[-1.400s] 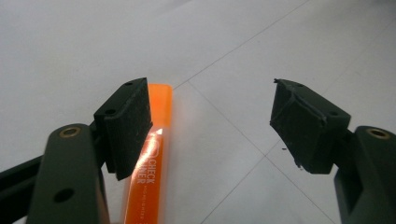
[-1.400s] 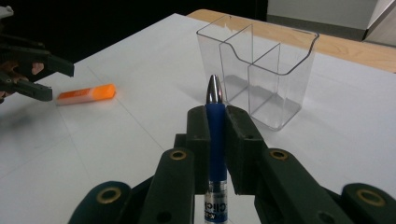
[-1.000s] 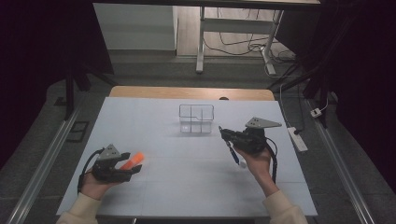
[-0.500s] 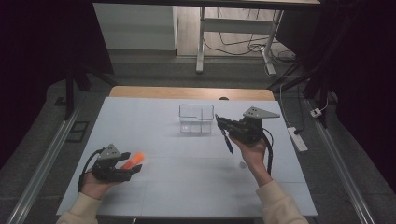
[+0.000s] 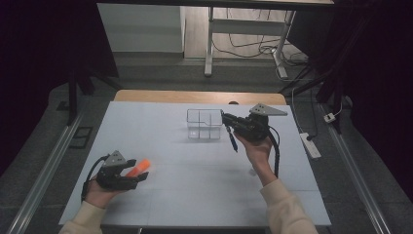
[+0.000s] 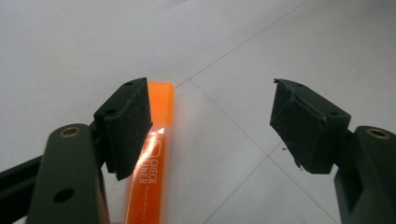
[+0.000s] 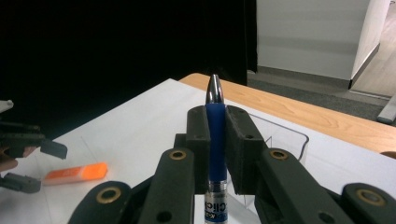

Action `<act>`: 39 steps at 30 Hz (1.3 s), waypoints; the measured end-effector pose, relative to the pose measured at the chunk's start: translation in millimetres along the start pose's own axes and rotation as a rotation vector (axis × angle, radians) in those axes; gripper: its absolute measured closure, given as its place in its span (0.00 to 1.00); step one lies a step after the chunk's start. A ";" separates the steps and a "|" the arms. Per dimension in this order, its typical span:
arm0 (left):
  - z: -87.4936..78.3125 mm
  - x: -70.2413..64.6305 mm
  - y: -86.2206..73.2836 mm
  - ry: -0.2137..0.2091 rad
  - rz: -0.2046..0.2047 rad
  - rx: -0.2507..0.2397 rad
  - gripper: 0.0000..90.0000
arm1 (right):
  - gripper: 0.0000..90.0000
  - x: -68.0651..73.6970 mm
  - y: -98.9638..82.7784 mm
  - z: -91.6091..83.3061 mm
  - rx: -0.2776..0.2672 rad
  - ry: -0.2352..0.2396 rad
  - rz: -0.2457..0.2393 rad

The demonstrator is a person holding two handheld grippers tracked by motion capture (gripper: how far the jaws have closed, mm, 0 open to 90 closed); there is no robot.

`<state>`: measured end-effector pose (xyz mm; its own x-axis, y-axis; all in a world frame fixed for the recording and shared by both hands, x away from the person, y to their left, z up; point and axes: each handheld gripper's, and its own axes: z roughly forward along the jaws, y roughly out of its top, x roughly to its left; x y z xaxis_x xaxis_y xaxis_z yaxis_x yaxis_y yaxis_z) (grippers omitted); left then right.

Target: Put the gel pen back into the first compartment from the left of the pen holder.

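Observation:
An orange highlighter (image 5: 140,166) lies on the white table at the front left. My left gripper (image 5: 135,174) rests there with its jaws open around it; in the left gripper view the highlighter (image 6: 161,112) lies flat along the inner side of the left jaw of that gripper (image 6: 210,93), far from the right jaw. My right gripper (image 5: 228,122) is held above the table, just right of a clear divided box (image 5: 204,124). It is shut on a blue pen (image 5: 233,140) that hangs down and toward me. In the right gripper view the pen (image 7: 215,130) stands between the closed pads of the gripper (image 7: 215,112).
The white table (image 5: 195,185) has a wooden strip (image 5: 160,96) along its far edge. A white power strip (image 5: 310,145) lies on the floor at the right. The right gripper view shows the clear box (image 7: 285,135) behind its jaws and the highlighter (image 7: 77,173) far off.
The right hand has carried the pen up and to the left, closer to the clear box. The left gripper and the highlighter have stayed put.

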<state>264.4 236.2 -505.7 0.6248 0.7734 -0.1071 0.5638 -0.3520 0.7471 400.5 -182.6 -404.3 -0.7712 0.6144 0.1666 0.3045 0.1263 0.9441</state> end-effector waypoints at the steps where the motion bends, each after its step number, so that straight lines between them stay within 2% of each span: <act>1: 0.1 0.0 0.0 0.000 0.000 0.000 0.32 | 0.88 -0.3 0.5 1.4 -0.005 -0.001 0.002; 24: 2.0 -1.8 -0.2 -0.005 0.005 0.007 0.32 | 0.88 -9.0 7.3 19.8 -0.028 -0.023 0.028; 39: 1.5 -0.4 -0.8 -0.008 -0.001 0.005 0.32 | 0.88 -9.2 19.3 41.8 -0.048 -0.026 0.022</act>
<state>264.5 235.4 -507.3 0.6286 0.7696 -0.1124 0.5665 -0.3541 0.7441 436.9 -153.2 -399.5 -0.7494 0.6370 0.1803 0.2933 0.0753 0.9530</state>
